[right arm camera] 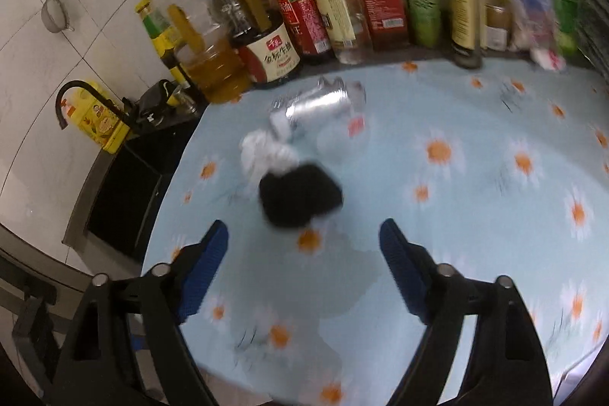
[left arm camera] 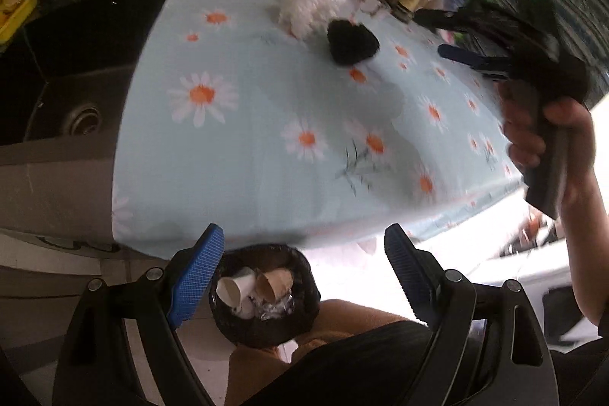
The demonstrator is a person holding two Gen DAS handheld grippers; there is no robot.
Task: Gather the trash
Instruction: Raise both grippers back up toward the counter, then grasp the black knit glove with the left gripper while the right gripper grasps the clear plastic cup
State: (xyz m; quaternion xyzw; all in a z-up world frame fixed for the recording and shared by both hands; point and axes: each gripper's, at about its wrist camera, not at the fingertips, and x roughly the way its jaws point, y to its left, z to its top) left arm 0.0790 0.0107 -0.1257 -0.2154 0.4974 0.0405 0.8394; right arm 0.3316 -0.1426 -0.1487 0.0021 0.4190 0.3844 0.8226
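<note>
A black crumpled wad (right arm camera: 300,195) lies on the daisy tablecloth (right arm camera: 475,215), with a white crumpled paper (right arm camera: 262,153) and a clear plastic bottle (right arm camera: 323,105) on its side behind it. In the left wrist view the black wad (left arm camera: 352,40) and white paper (left arm camera: 304,12) lie far across the table. My right gripper (right arm camera: 304,242) is open and empty, just short of the black wad; it also shows in the left wrist view (left arm camera: 449,33). My left gripper (left arm camera: 304,253) is open and empty above a black-lined bin (left arm camera: 262,295) holding paper cups and foil.
A row of sauce and oil bottles (right arm camera: 335,6) stands along the back wall. A black sink (left arm camera: 76,101) with a black tap (right arm camera: 76,94) lies left of the table. A yellow box (right arm camera: 101,120) stands by the tap. The bin stands on the floor below the table's front edge.
</note>
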